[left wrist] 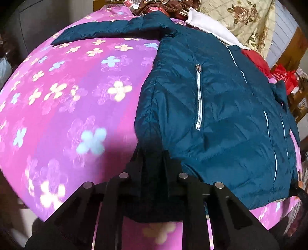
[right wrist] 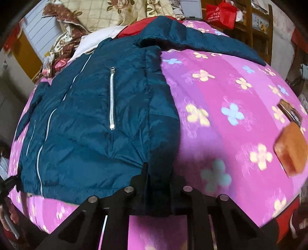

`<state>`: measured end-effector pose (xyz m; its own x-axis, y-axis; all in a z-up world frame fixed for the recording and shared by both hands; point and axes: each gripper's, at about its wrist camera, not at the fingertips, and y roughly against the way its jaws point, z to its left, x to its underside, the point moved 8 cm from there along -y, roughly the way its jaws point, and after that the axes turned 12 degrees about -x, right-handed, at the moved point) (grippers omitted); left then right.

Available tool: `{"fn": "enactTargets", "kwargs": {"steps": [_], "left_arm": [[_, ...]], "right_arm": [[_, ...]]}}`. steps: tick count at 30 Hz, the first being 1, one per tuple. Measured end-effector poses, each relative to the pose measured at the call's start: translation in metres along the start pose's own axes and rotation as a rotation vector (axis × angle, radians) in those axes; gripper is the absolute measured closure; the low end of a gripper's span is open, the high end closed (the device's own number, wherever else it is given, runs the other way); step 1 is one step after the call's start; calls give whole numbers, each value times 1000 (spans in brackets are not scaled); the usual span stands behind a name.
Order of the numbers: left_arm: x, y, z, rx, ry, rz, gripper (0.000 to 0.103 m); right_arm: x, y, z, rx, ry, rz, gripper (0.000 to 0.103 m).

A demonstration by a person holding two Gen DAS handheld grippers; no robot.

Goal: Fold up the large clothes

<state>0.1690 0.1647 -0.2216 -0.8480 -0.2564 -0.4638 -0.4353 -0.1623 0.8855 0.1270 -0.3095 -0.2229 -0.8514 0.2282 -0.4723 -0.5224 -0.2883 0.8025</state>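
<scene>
A dark teal puffer jacket (left wrist: 221,107) lies front up on a pink flowered bedspread (left wrist: 67,96), with silver pocket zippers and pale piping. One sleeve (left wrist: 107,30) stretches out at the far end. My left gripper (left wrist: 152,153) is shut on the jacket's near left hem corner. In the right wrist view the jacket (right wrist: 92,115) fills the left half and its other sleeve (right wrist: 207,44) runs out to the right. My right gripper (right wrist: 158,171) is shut on the jacket's near right hem corner.
An orange-brown block (right wrist: 290,148) and a small dark box (right wrist: 288,111) lie on the bedspread (right wrist: 231,96) at the right. A white pillow (left wrist: 211,28), a red cloth (left wrist: 254,59) and floral bedding (left wrist: 240,17) are piled beyond the jacket. A red bag (right wrist: 221,13) sits by wooden furniture.
</scene>
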Motion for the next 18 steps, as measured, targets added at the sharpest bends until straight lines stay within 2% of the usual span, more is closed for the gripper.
{"fn": "enactTargets", "kwargs": {"steps": [3,6,9,11,12,13,14,16,18], "left_arm": [[11,12,3,-69,-11,-45,87],[10,31,16,-100,33,-77,87],[6,65,28,-115,83,-156,87],[6,88,36,-142,97,-208,84],[5,101,37,-146,100,-236,82],[5,114,37,-146,102,-263,74],[5,124,35,-147,107,-282,59],[6,143,30,-124,112,-314,38],[9,160,23,-103,100,-342,36]], "right_arm": [[13,9,-4,9,6,0,88],[14,23,-10,-11,-22,-27,86],[15,46,-11,9,-34,-80,73],[11,72,-5,66,-9,-160,59],[10,81,0,75,3,-190,57],[7,94,10,79,26,-229,56],[4,106,23,76,56,-264,56],[-3,123,44,66,100,-308,56],[-11,142,73,45,153,-356,56]]}}
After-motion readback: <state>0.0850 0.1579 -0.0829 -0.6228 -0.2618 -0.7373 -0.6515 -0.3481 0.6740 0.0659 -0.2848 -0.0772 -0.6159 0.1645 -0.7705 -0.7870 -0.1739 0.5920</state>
